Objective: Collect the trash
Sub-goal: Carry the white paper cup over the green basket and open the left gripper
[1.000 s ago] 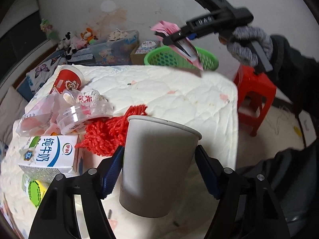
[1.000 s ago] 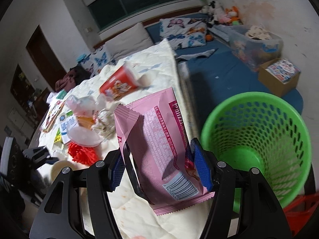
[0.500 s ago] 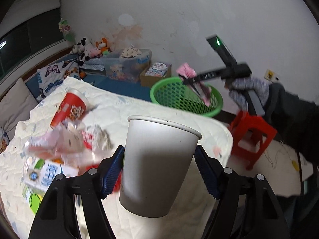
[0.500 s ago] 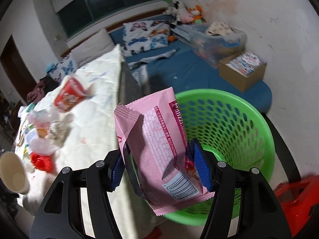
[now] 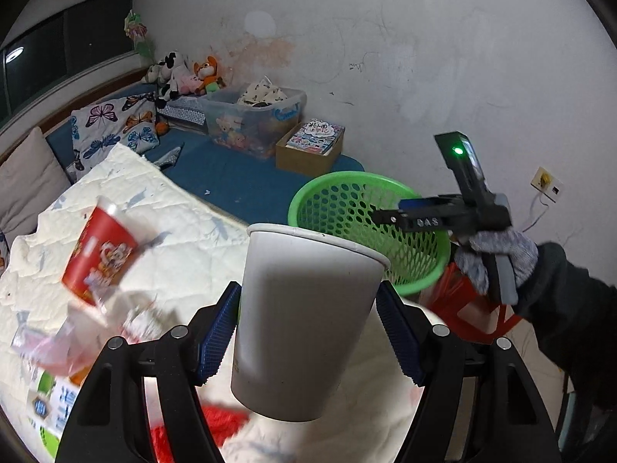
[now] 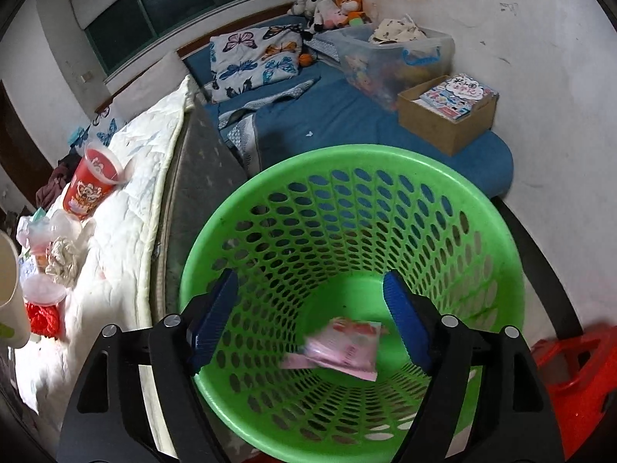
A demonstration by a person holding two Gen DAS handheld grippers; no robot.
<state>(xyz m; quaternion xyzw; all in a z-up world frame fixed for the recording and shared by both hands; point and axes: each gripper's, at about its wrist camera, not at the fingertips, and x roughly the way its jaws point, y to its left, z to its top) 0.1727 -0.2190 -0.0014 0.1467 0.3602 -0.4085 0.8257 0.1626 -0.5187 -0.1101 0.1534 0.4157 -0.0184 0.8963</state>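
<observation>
Right claw (image 6: pixel 310 310) opening over green basket (image 6: pixel 497 231), pink wrapper (image 6: pixel 339 349) below, inside

My right gripper (image 6: pixel 310 310) hangs over the green basket (image 6: pixel 482 208), jaws opening, nothing between the blue pads (image 6: pixel 214 314). I see the pink wrapper (image 6: pixel 341 349), blurred, down near the basket's bottom. Left of the basket, the white quilt (image 6: pixel 133 177) carries a tipped red cup (image 6: pixel 90 185), crumpled wrappers (image 6: pixel 61 254) and red yarn (image 6: pixel 42 318). A white paper cup (image 6: pixel 9 293) shows at my far left edge
</observation>
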